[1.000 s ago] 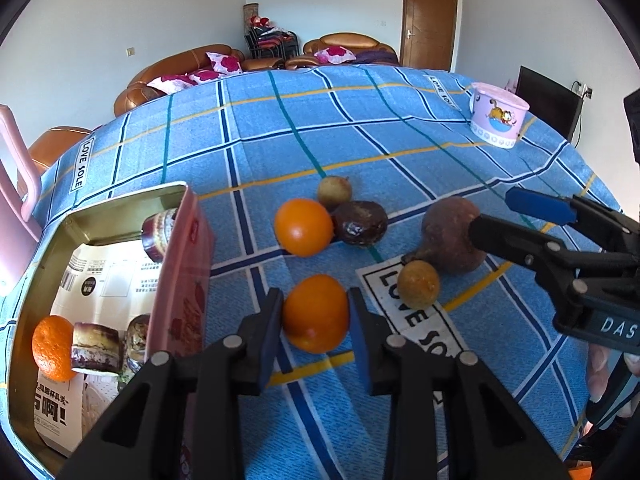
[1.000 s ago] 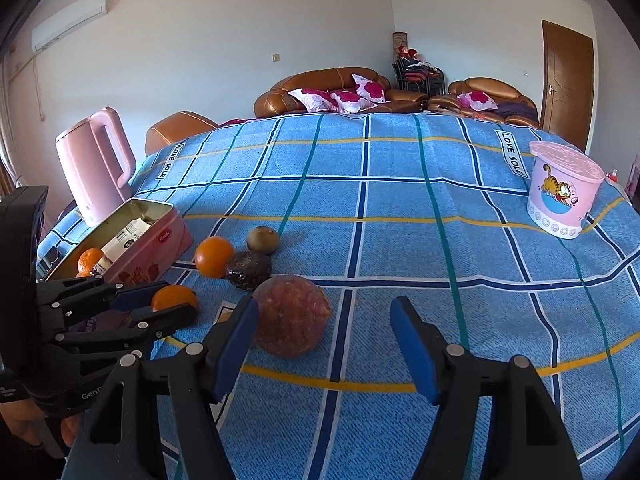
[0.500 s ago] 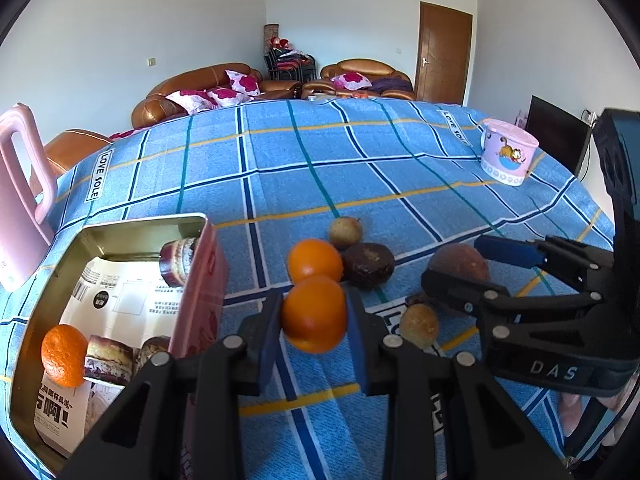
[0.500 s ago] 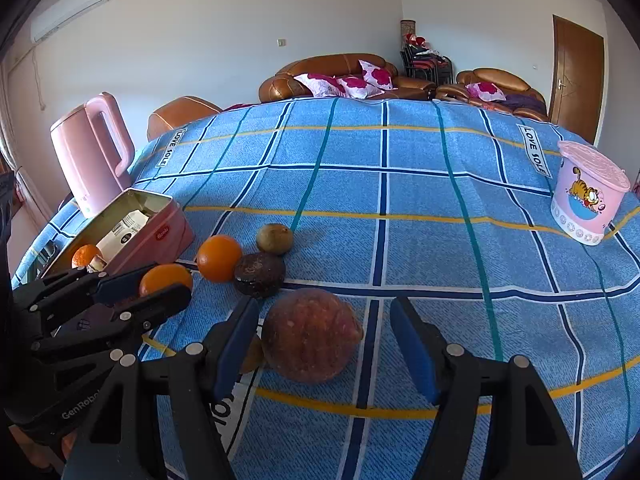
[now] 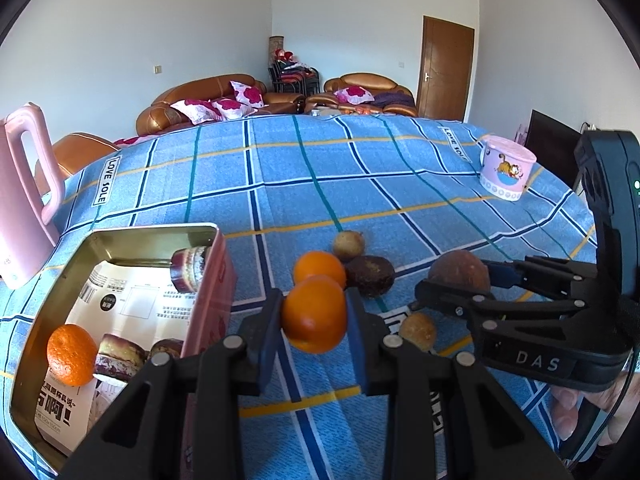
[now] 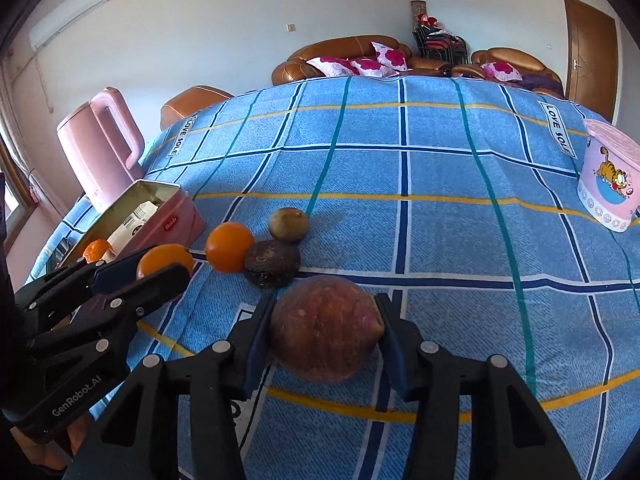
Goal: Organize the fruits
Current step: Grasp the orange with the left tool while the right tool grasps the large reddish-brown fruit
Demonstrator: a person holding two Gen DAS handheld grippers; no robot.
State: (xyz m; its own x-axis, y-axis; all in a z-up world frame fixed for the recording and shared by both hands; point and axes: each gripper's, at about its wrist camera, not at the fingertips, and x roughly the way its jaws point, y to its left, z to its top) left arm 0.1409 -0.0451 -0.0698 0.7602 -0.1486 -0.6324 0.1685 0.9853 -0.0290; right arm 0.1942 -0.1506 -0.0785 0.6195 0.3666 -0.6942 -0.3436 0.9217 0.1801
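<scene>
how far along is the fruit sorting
Done: one orange lies in the tin. In hand: the left tool grips another orange; the right tool has just been closing on the big reddish fruit. Left on the cloth: a third orange, a dark fruit, and two small brownish ones.

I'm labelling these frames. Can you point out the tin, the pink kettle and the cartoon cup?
tin (image 5: 208, 268), left wrist view, on its pink side wall
pink kettle (image 6: 94, 148), right wrist view, on its body
cartoon cup (image 5: 505, 170), left wrist view, on its printed side
</scene>
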